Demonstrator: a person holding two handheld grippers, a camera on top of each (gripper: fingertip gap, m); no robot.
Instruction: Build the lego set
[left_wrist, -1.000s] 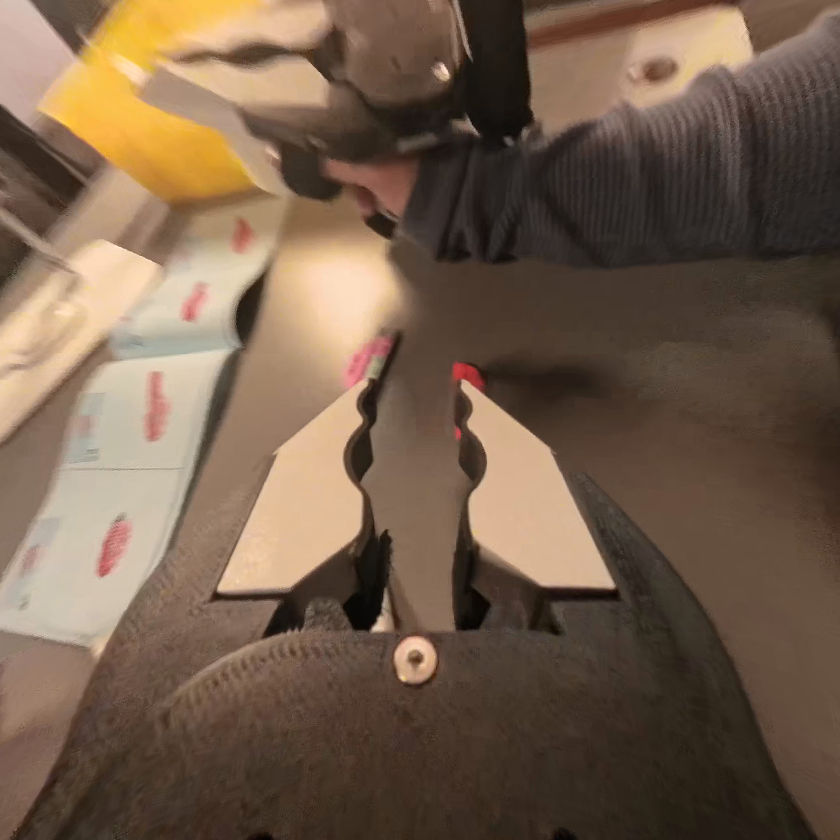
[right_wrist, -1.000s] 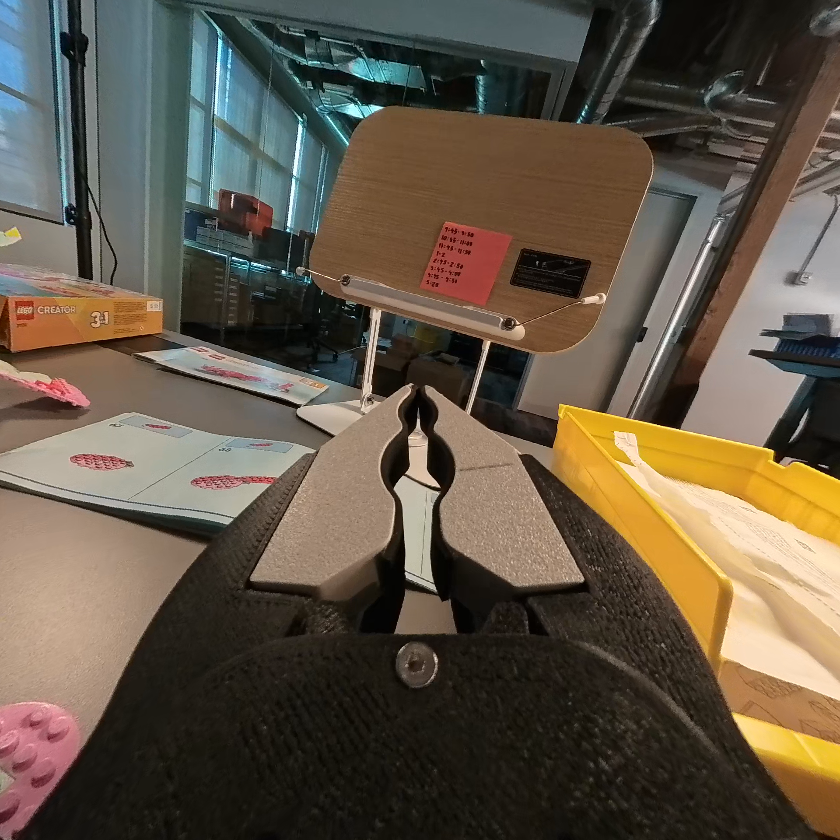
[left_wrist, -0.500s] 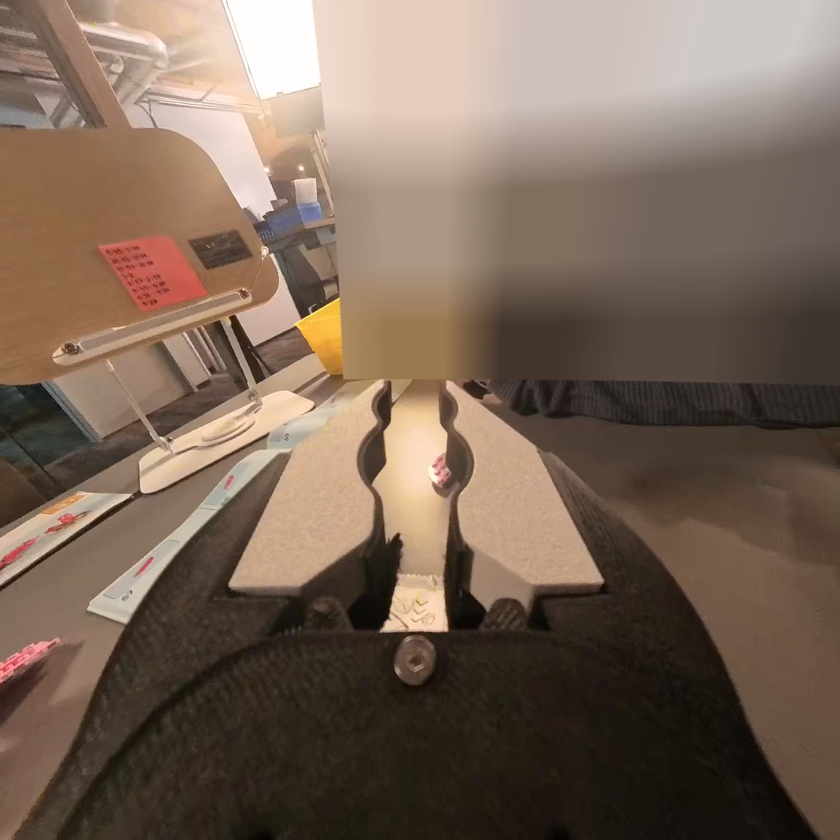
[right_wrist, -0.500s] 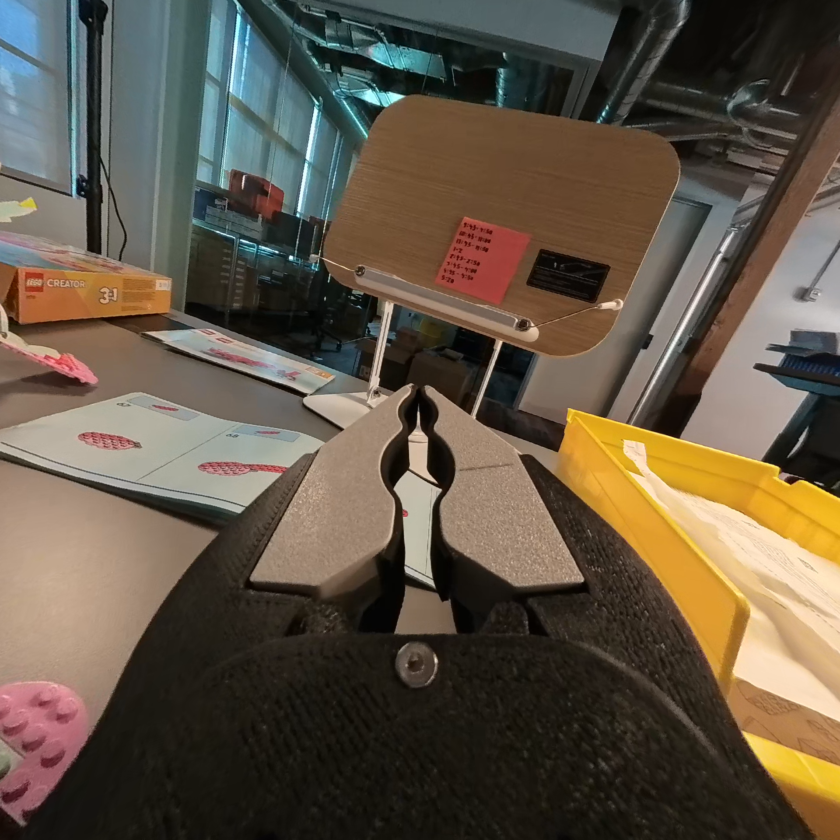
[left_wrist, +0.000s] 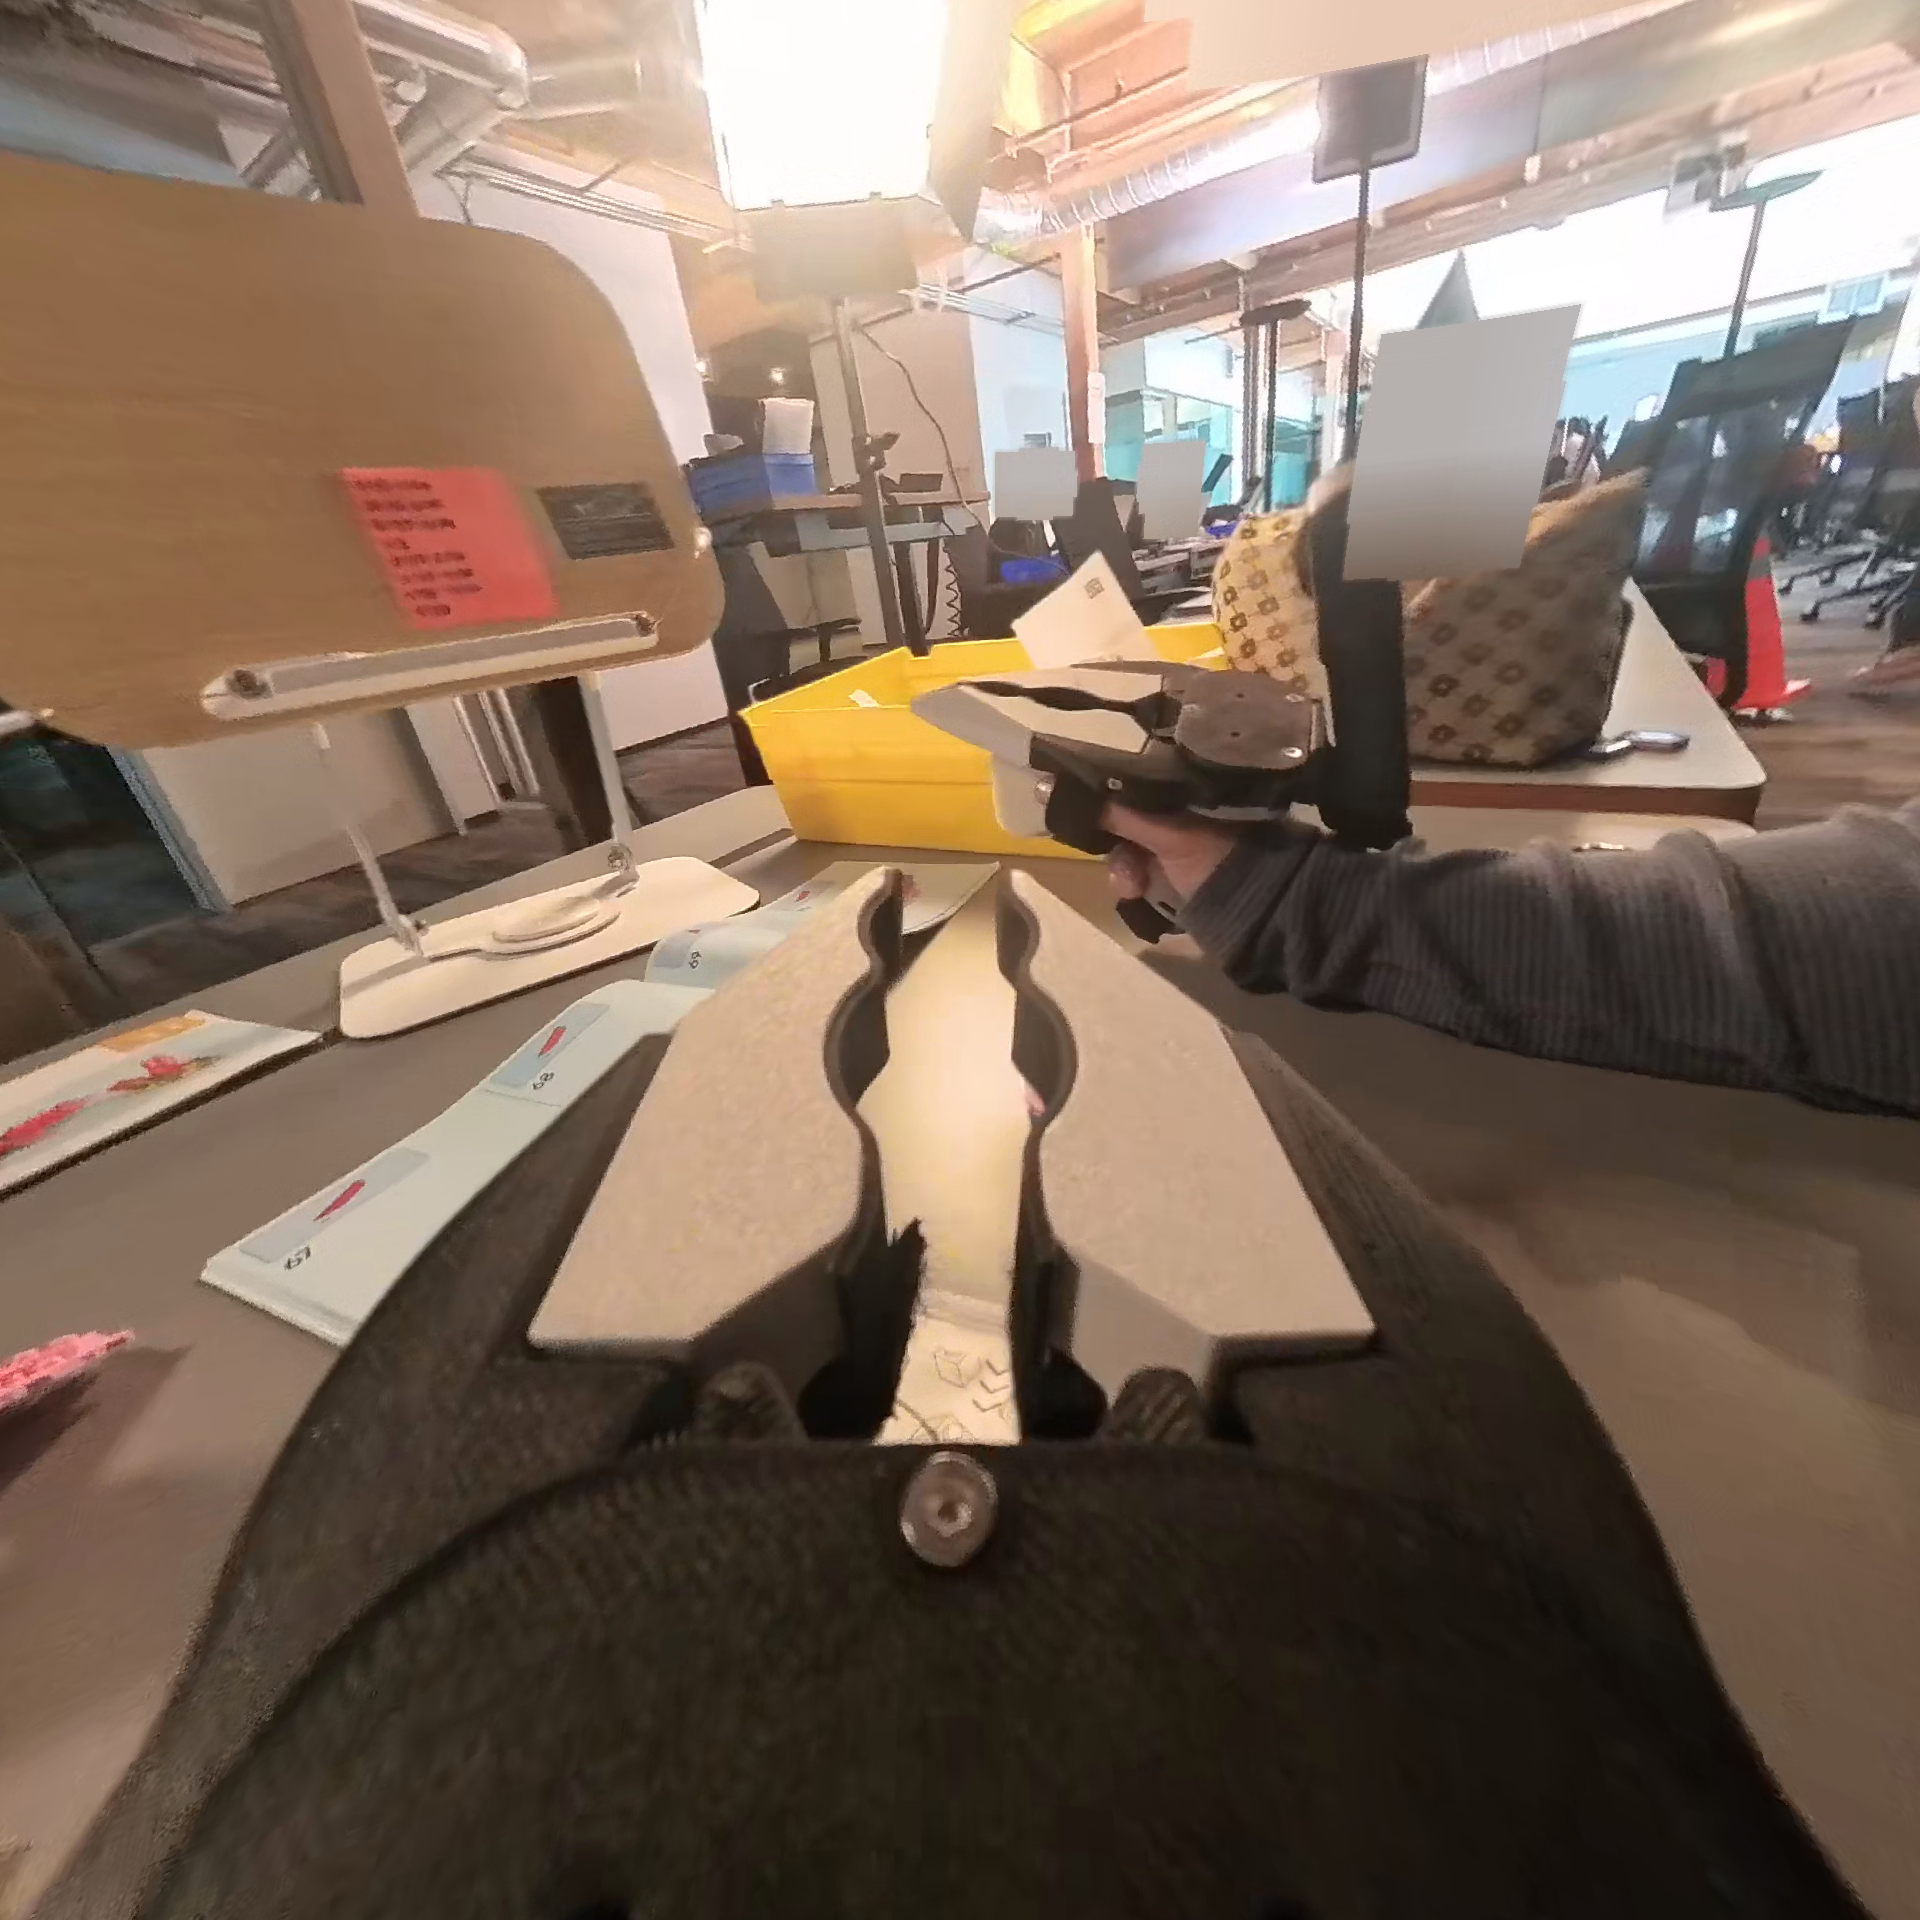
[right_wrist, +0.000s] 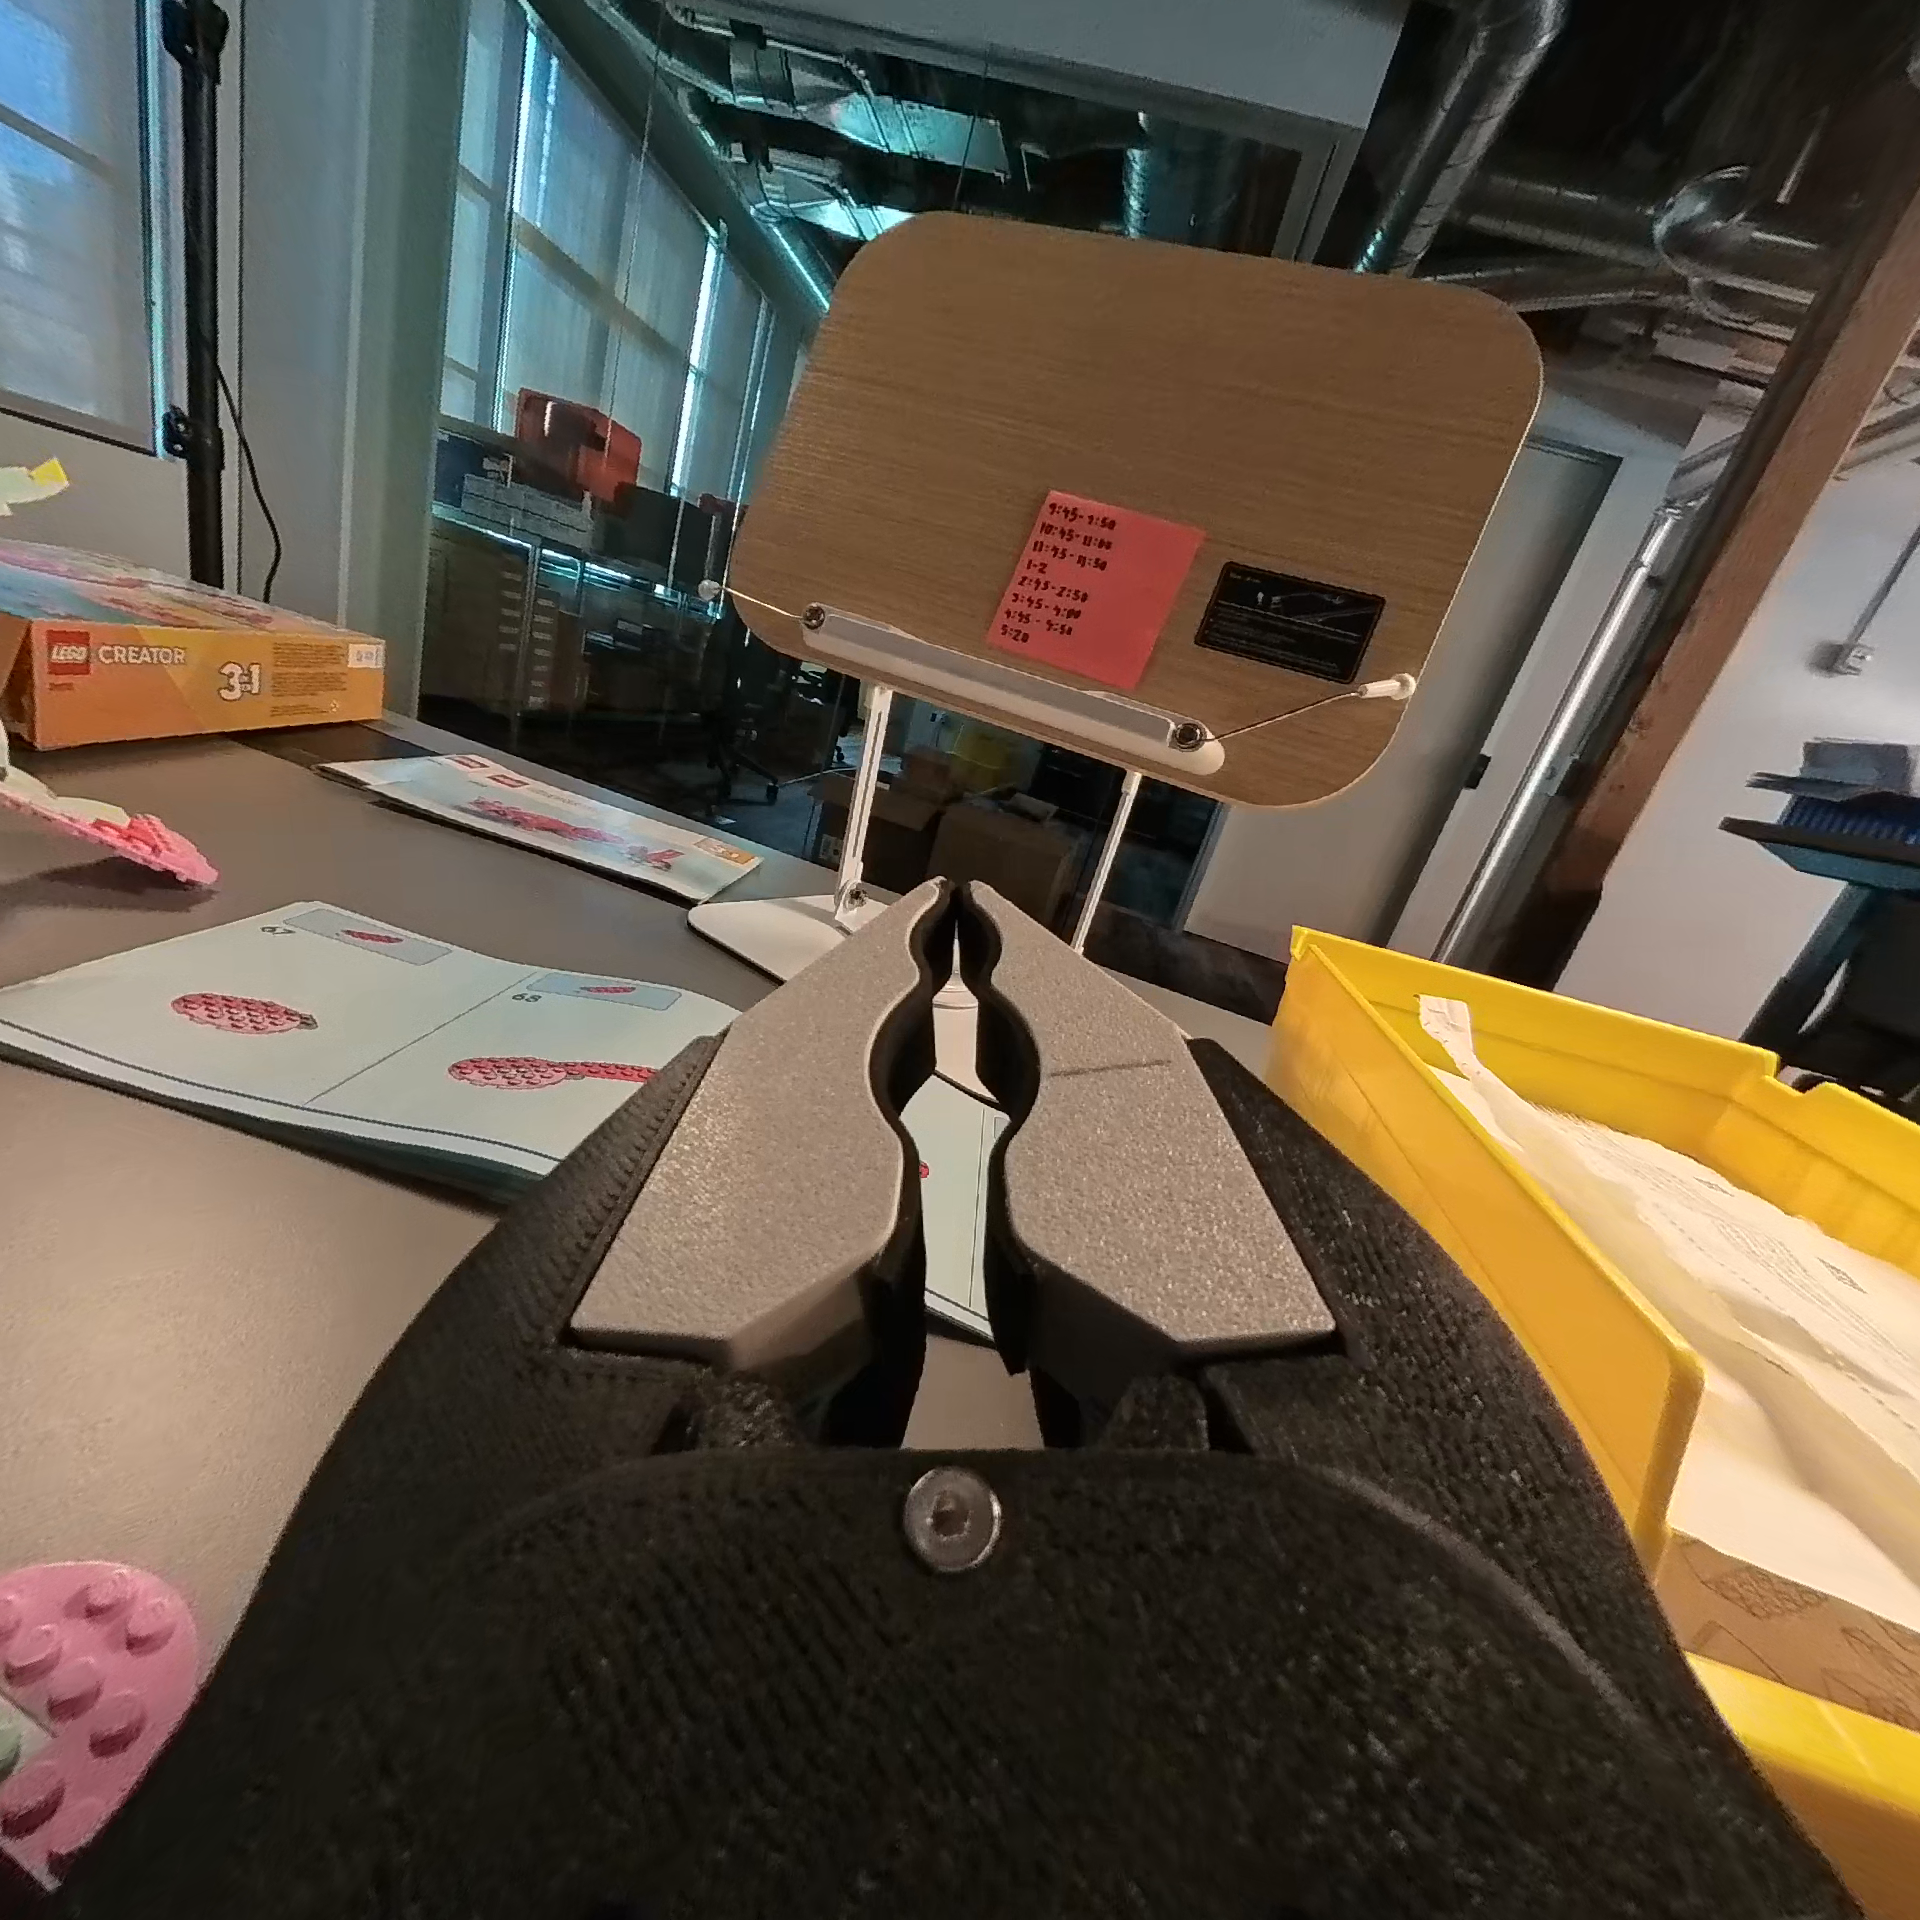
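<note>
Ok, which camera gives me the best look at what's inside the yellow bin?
The right wrist view: the yellow bin sits close, open top toward the camera, with white paper bags inside. The left wrist view shows only its far outer wall, partly behind the right gripper.

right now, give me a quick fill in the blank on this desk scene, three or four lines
1. The right tongs have their tips ____.
2. The bin beside the right tongs is ____.
3. The sticky note on the wooden stand is ____.
4. The open booklet lies ____ on the table.

Missing words: together; yellow; red; flat
</note>
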